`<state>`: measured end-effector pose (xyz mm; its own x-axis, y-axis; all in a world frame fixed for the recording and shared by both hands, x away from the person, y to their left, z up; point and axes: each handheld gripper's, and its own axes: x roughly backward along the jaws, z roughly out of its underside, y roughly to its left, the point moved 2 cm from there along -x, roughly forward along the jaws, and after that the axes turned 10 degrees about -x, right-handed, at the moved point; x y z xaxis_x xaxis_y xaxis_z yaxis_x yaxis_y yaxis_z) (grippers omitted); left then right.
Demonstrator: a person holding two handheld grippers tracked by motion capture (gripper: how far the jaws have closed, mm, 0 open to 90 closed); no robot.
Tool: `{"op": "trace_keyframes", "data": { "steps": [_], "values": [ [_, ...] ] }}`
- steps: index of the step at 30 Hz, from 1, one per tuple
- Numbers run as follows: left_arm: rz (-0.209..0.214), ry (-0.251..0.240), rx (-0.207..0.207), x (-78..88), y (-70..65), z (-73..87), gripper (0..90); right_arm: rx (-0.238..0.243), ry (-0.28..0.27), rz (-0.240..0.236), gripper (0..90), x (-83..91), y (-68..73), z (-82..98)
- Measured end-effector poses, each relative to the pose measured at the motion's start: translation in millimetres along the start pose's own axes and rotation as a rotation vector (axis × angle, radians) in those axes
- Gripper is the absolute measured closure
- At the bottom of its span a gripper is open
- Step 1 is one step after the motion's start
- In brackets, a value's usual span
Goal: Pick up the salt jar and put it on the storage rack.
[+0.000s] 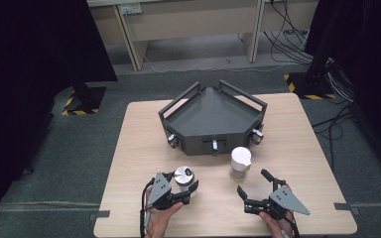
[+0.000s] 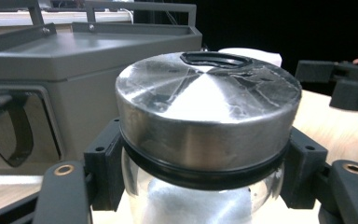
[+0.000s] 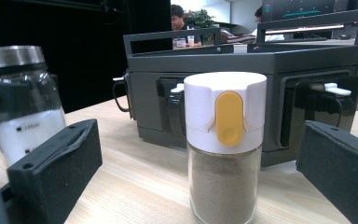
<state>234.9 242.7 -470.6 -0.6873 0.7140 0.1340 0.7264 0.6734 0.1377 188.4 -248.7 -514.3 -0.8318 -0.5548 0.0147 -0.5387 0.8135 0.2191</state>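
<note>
Bare table (image 1: 307, 163) lies open right of the white-capped jar (image 1: 240, 162); the grey rack (image 1: 212, 119) blocks behind.

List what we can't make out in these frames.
- Steel-lidded jar: base cut off by the bottom edge in the left gripper view, so table contact can't be told.
- Markings on that jar's glass, right gripper view: too small to read.
- White-capped shaker: base cut off by the bottom edge.
- Grey tray: front openings dark; contents unclear.
- Right gripper: jaws open around nothing.
</note>
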Motion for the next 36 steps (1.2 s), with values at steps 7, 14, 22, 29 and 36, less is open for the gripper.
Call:
{"op": "trace_keyframes", "data": {
  "steps": [7, 14, 22, 29, 36],
  "values": [
    [0.001, -0.006, 0.012, -2.8, 9.6, -10.1, 30.6, -0.001, 0.000, -0.001, 0.3, -0.2, 0.3, 0.2],
    [-0.001, -0.005, -0.003, -6.6, 15.6, -22.4, 30.6, -0.003, -0.001, 0.000, 0.3, -0.1, 0.2, 0.1],
    [0.010, -0.009, 0.003, -13.4, 23.9, -38.4, 30.6, -0.002, -0.001, -0.001, 0.3, 0.1, 0.5, -0.1],
    [0.014, -0.008, 0.001, -21.2, 32.9, -56.0, 30.5, -0.002, -0.002, -0.001, 0.3, 0.2, 0.5, -0.2],
    [0.012, -0.019, -0.008, -30.8, 37.9, -72.9, 30.6, -0.001, -0.006, 0.001, 0.3, 0.5, 0.1, -0.3]
  ]
}}
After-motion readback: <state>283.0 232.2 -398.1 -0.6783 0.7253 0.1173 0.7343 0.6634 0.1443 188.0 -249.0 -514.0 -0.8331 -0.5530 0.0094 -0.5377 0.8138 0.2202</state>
